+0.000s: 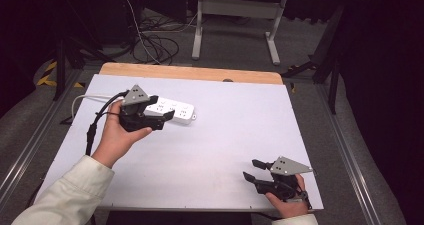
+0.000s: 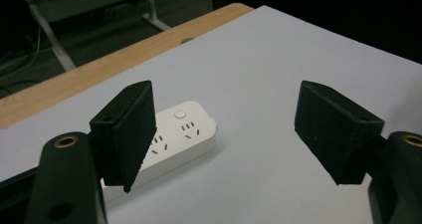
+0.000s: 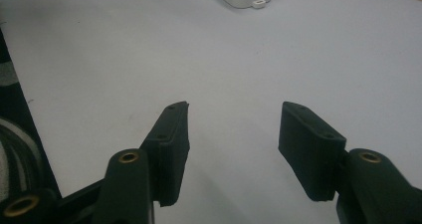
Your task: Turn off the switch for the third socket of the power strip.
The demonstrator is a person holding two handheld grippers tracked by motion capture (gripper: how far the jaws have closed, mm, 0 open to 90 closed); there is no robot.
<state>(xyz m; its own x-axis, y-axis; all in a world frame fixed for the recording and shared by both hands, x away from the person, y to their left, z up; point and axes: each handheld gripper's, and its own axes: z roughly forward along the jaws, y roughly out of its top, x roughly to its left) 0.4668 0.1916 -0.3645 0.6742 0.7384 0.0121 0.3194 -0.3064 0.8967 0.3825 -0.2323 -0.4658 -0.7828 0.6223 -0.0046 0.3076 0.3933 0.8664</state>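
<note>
Left of centre in the high view, your left gripper (image 1: pixel 167 117) hovers just above the white power strip (image 1: pixel 177 111), which lies flat on the pale table (image 1: pixel 220 135) with its white cord (image 1: pixel 85 99) running toward the left edge; its jaws stand wide apart, nothing between them. At the lower right, your right gripper (image 1: pixel 251 168) sits low near the table's front edge, well apart from the strip, jaws likewise spread and empty.

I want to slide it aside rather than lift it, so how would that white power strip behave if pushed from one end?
The power strip lies flat, long and low on the table, so it would probably slide rather than tip or roll. Its hard, smooth-looking shell suggests it stays stiff and may slip on the smooth top. The white cable at its far end could drag and swing it round.
</note>
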